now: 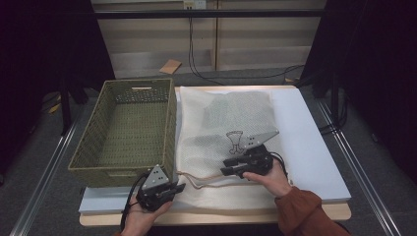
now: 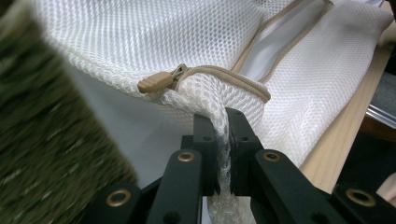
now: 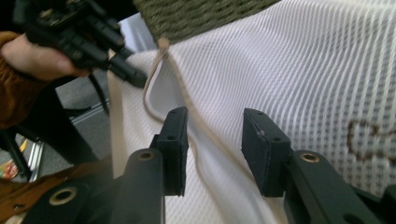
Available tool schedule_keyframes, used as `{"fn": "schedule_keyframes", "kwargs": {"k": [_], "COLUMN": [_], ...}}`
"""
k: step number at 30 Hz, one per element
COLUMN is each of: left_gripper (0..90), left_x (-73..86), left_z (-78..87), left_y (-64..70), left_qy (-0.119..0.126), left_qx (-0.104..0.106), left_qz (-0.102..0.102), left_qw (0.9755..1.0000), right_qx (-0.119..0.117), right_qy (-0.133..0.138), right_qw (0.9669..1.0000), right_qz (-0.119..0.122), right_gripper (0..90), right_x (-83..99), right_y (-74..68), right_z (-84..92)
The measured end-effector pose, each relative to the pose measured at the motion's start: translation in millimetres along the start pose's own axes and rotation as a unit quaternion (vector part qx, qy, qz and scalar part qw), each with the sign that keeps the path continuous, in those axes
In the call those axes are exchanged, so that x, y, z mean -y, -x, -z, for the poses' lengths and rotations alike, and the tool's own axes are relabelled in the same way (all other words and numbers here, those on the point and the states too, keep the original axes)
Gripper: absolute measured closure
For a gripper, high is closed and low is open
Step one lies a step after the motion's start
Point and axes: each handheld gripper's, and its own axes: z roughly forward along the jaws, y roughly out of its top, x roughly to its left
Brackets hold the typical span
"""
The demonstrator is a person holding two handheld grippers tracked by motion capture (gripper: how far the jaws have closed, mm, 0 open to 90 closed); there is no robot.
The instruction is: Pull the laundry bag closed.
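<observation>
Dark curtains close in both sides of the room, with pale wall panels and trailing cables at the back; a wooden counter topped by a white board stands in the middle; on the board's left part sits an olive woven basket, its inside bare; just to its right, touching its side, lies a white mesh laundry bag, flat, with greyish cloth showing through the mesh and a small brown emblem printed near its middle; a tan zip line runs along the bag's near edge; left tongs sit at the bag's near-left corner, beside the basket's front corner, held from below by the left hand; in the left gripper view the jaws are pressed together on a fold of the mesh, just below the tan zip pull, and the zip stands partly parted beyond it; right tongs lie low over the bag's near middle, pointing left, the right hand in a rust sleeve behind them; in the right gripper view the jaws stand apart, half spread, over the mesh, with the zip line passing between them, pads not pressing it.
</observation>
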Motion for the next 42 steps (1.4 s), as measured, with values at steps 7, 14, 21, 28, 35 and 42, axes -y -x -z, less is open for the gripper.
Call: {"fn": "schedule_keyframes", "kwargs": {"k": [7,14,21,28,35,42], "left_gripper": [85.1,85.0,85.0,84.9,84.8,84.4], "left_x": [-3.8,-15.8,-20.2,-18.9,-16.0,-12.5], "left_z": [-4.1,-13.1,-20.4,-20.4,-19.1,-14.8], "left_y": [8.0,10.2,16.2,17.9,16.3,13.9], "left_qy": [-0.005,0.004,0.003,0.000,0.003,0.013], "left_qx": [-0.008,0.009,0.012,0.014,0.015,0.013], "left_qz": [-0.023,-0.022,-0.030,-0.034,-0.031,-0.020], "left_qw": [0.9997,0.9997,0.9995,0.9993,0.9994,0.9996], "right_qx": [-0.039,-0.065,-0.077,-0.083,-0.076,-0.078], "right_qy": [-0.017,-0.015,-0.018,-0.023,-0.040,-0.033], "right_qw": [0.9987,0.9966,0.9953,0.9944,0.9942,0.9947], "right_qz": [0.028,0.048,0.056,0.061,0.065,0.059], "right_gripper": [69.3,73.4,74.3,73.6,79.7,88.2], "right_x": [-17.6,-37.8,-44.9,-46.0,-44.9,-41.8], "right_y": [-9.6,-14.7,-14.0,-17.1,-17.9,-16.1], "right_z": [-28.5,-46.8,-61.0,-73.2,-80.7,-70.4]}}
